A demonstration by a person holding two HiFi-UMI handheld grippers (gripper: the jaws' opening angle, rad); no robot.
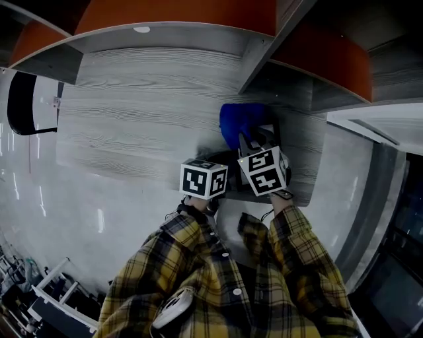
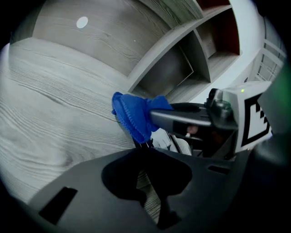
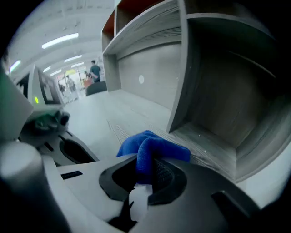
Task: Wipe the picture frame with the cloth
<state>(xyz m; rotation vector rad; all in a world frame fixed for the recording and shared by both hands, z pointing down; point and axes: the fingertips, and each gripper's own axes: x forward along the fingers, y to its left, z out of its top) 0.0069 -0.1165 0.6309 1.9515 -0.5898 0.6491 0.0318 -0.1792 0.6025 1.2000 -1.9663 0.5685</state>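
Your right hand-held gripper (image 3: 145, 176) pinches the blue cloth (image 3: 152, 148), bunched against the picture frame (image 2: 164, 140) (dark-edged, at the counter's (image 1: 132, 132) near edge). Your left hand-held gripper (image 2: 143, 152) seems clamped onto the frame's rim.

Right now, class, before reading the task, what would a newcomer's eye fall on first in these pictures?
The bright blue cloth stands out most, bunched up and pinched in the right tool above the grey wooden desk. In the head view, the yellow plaid sleeves fill the bottom, and the orange panels glow along the top.
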